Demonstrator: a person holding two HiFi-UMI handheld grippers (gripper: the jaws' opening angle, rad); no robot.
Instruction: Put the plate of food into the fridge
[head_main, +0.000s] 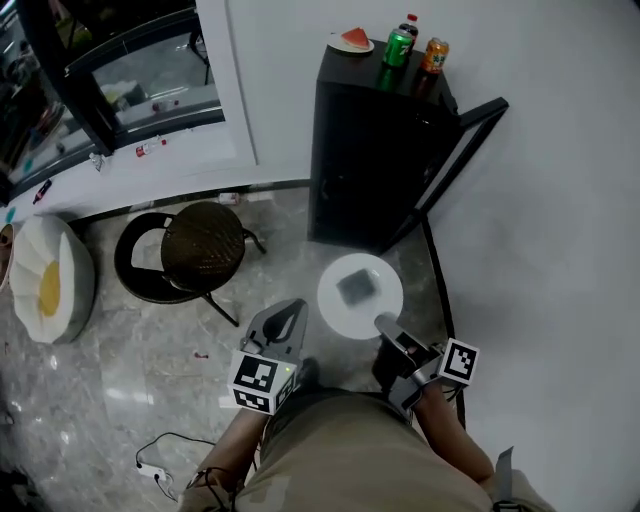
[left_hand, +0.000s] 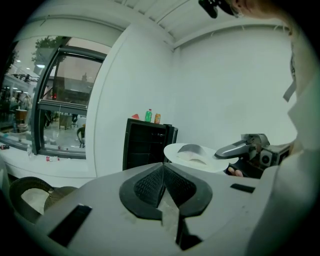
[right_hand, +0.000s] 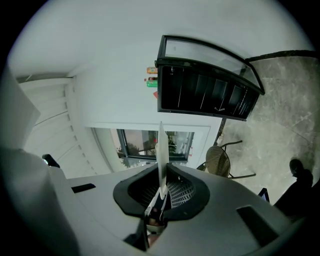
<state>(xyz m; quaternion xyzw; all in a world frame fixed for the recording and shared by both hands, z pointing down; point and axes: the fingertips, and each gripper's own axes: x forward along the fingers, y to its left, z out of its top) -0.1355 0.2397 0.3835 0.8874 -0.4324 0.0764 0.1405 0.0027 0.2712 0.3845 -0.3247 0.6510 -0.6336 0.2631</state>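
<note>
Right gripper (head_main: 386, 326) is clamped on the near rim of the white plate (head_main: 335, 300), held level above the floor, short of the open black mini fridge (head_main: 365, 150). Left gripper (head_main: 286, 320) is closed on nothing. The plate is judged rigid, smooth and breakable. The food (head_main: 356, 288) may slide if tilted. A rim hold is adequate.
</note>
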